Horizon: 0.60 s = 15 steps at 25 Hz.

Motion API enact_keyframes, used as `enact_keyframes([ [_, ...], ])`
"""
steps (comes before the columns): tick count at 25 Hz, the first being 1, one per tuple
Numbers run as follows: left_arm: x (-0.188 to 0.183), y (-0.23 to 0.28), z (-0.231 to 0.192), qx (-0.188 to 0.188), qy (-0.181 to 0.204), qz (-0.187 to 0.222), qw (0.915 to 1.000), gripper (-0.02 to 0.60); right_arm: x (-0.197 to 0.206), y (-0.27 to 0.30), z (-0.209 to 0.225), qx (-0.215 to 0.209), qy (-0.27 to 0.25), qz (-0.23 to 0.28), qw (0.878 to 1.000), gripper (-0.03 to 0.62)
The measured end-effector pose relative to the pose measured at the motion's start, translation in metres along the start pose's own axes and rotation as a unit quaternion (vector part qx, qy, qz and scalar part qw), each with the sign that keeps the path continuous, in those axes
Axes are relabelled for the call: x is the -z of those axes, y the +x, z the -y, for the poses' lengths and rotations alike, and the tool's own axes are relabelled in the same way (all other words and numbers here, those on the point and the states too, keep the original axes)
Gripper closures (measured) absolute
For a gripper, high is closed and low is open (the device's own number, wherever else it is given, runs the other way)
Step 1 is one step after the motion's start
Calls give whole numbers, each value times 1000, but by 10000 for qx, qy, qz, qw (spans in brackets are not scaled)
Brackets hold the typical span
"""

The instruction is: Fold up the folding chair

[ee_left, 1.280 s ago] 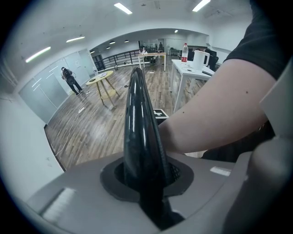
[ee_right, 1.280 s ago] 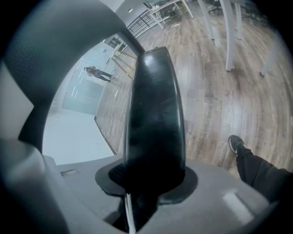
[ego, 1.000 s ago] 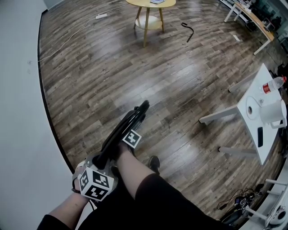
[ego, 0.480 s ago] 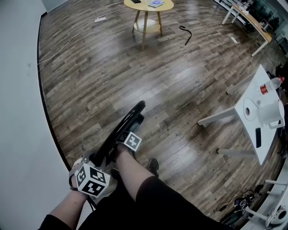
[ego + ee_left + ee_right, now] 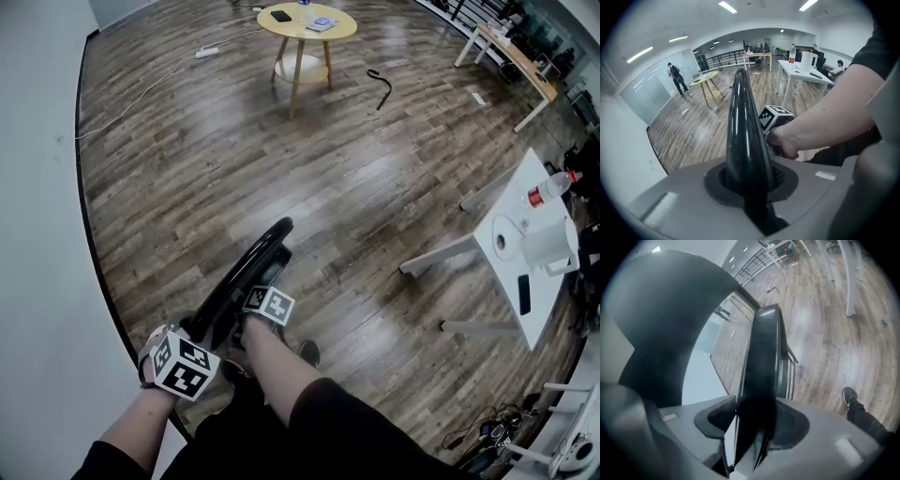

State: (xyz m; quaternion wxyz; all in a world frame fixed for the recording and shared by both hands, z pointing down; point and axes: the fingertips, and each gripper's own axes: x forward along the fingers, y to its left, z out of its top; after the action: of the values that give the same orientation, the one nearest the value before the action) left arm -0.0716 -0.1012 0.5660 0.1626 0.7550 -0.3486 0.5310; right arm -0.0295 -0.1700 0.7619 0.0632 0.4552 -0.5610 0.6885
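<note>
The black folding chair (image 5: 246,274) stands folded flat and leans from my lap toward the wooden floor. My left gripper (image 5: 199,332) is at its lower end, shut on the glossy black edge (image 5: 743,122), which fills the gap between its jaws (image 5: 751,183). My right gripper (image 5: 255,294) sits higher up the frame, its marker cube (image 5: 774,118) also in the left gripper view. Its jaws (image 5: 751,427) have just been opening. The chair's edge (image 5: 761,357) still stands between them, with a light gap beside the left pad.
A round yellow table (image 5: 307,21) stands far ahead, with a black cable (image 5: 380,77) on the floor near it. A white table (image 5: 520,246) with a bottle and a jug is at the right. A white wall (image 5: 37,234) runs along the left. My shoe (image 5: 307,352) is below the chair.
The head view has tipped up a little. Both grippers stay on the chair, and the right gripper's cube has rolled slightly and sits a bit lower on the frame.
</note>
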Motion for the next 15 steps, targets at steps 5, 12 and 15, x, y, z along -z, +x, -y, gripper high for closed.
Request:
enact_keyframes([
  [5,2,-1,-14,-44,-78,-31,10000,522,-1,-21,1,-71,-379,-117,9992,399],
  [12,2,4,-28,-58,-137,-15,9999,525,-2,-64,1,-318,-780,-347,9958,399],
  [15,0,6,-32,-63,-176,5,9998,525,-1,-83,-12,-557,-957,-484,9927,399],
])
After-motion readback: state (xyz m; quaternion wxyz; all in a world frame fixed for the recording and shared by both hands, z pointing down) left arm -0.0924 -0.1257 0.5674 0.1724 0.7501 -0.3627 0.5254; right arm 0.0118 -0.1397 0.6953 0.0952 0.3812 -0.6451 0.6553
